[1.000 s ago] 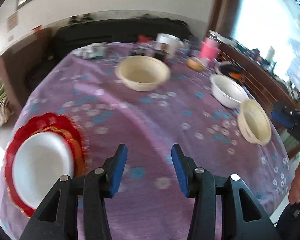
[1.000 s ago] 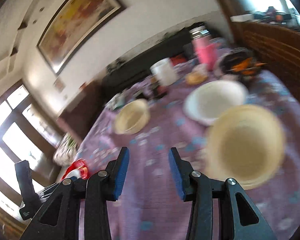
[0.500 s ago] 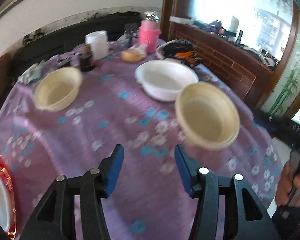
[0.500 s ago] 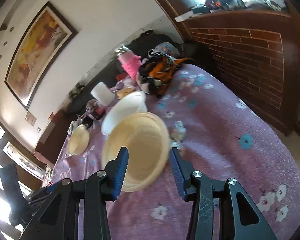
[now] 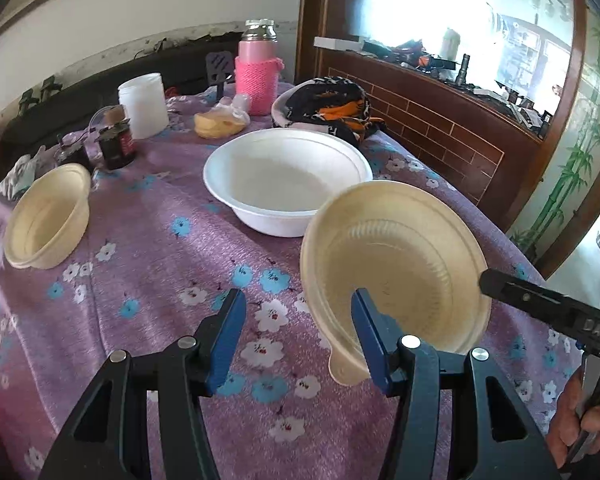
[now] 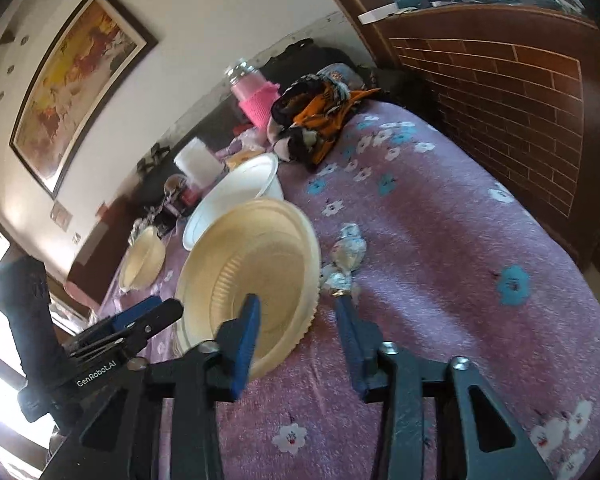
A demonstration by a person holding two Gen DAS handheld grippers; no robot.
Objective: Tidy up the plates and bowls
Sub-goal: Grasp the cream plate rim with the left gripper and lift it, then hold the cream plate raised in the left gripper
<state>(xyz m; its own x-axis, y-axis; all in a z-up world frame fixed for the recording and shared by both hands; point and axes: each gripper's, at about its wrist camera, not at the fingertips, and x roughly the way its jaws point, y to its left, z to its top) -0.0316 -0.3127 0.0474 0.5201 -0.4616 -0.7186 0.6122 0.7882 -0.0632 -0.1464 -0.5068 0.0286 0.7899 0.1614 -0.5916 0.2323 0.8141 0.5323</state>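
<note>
Both tongs gape, gripping nothing: the right tongs (image 6: 296, 336) straddle the cream bowl's (image 6: 252, 280) near rim to clamp it; the left tongs (image 5: 298, 328) wait beside it.

Right gripper (image 6: 298, 328), jaws spread, straddles the near rim of the cream bowl (image 6: 256, 272).

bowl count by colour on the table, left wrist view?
Cream bowls: 2 (near bowl, far-left bowl)
White bowls: 1 (white bowl)
Total: 3
</note>
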